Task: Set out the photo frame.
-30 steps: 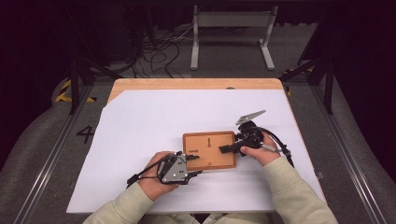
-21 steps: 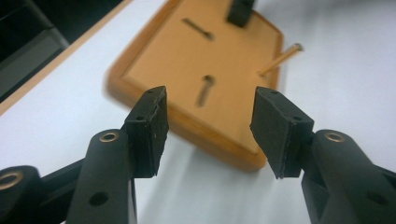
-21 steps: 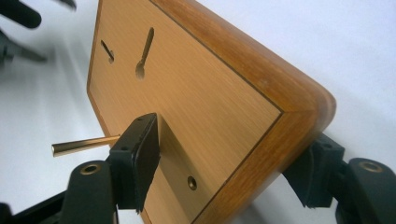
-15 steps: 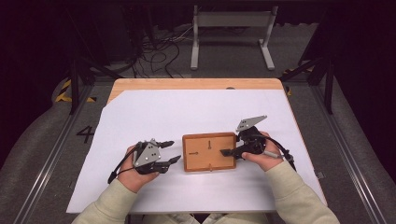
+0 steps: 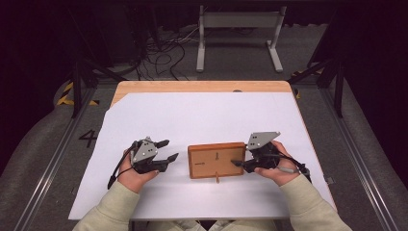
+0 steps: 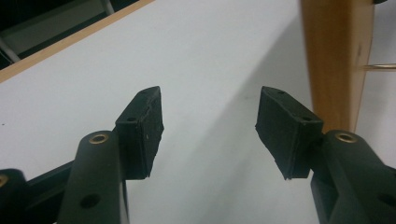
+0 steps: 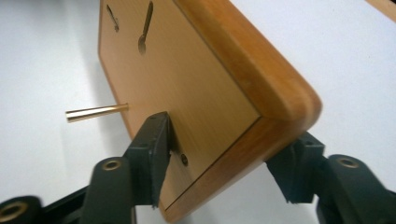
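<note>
White sheet (image 5: pixel 202 115) on table; wooden clock block (image 5: pixel 215 160) lies flat near front centre.

Left gripper (image 5: pixel 167 150) has been drawn off to left since 1 s ago, now well apart from block; jaws just been opening, wide, nothing between.

Right gripper (image 7: pixel 224 163) jaws just been closing astride block's right edge, one above, one under; pad contact can't be told. Judged: handover to right.

Brass pin (image 7: pixel 95 112) at front edge: purpose unclear.

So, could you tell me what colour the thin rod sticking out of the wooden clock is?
Brass-gold rod; right gripper view shows it best.
</note>
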Motion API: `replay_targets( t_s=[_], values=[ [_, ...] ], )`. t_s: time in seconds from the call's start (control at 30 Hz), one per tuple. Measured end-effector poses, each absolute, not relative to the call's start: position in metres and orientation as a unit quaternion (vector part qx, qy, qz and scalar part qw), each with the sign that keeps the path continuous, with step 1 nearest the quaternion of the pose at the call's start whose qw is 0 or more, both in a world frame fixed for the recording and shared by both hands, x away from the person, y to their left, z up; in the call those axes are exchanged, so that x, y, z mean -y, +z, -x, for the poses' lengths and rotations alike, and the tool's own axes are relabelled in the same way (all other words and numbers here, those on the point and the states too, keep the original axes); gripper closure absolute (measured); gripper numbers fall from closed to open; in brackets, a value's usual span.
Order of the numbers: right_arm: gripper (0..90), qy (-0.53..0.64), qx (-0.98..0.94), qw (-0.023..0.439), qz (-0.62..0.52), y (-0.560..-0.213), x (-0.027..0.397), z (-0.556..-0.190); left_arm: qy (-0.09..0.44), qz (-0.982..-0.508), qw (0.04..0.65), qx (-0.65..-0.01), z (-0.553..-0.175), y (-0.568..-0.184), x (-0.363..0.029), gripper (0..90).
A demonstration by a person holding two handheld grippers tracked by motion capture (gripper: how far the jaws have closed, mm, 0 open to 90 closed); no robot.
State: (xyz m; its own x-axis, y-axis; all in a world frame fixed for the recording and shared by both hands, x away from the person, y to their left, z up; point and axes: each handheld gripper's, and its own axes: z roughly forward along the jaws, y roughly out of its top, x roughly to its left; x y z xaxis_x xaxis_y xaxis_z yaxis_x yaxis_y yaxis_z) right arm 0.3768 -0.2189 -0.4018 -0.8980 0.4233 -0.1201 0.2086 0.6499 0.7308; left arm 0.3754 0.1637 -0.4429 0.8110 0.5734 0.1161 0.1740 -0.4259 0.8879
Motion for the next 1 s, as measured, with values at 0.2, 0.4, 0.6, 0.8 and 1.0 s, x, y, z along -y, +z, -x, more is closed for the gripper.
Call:
replay_targets(
  t_s=[0.2, 0.4, 0.6, 0.8, 1.0],
  values=[
    [52.0, 0.378, -0.900, 0.152, -0.155, -0.397, 0.223, -0.359, 0.195, -0.820, 0.483, -0.237, -0.378, -0.446, -0.165, 40.6],
    [54.7, 0.376, -0.904, 0.148, -0.139, -0.395, 0.223, -0.345, 0.165, -0.812, 0.499, -0.253, -0.381, -0.448, -0.166, 40.6],
    [52.0, 0.369, -0.908, 0.144, -0.138, -0.397, 0.225, -0.336, 0.167, -0.814, 0.496, -0.253, -0.382, -0.448, -0.166, 40.4],
    [47.4, 0.367, -0.911, 0.123, -0.142, -0.400, 0.229, -0.330, 0.165, -0.814, 0.495, -0.255, -0.382, -0.449, -0.166, 39.4],
    [48.1, 0.358, -0.916, 0.116, -0.143, -0.405, 0.231, -0.327, 0.164, -0.815, 0.493, -0.257, -0.382, -0.449, -0.166, 39.0]
  ],
)
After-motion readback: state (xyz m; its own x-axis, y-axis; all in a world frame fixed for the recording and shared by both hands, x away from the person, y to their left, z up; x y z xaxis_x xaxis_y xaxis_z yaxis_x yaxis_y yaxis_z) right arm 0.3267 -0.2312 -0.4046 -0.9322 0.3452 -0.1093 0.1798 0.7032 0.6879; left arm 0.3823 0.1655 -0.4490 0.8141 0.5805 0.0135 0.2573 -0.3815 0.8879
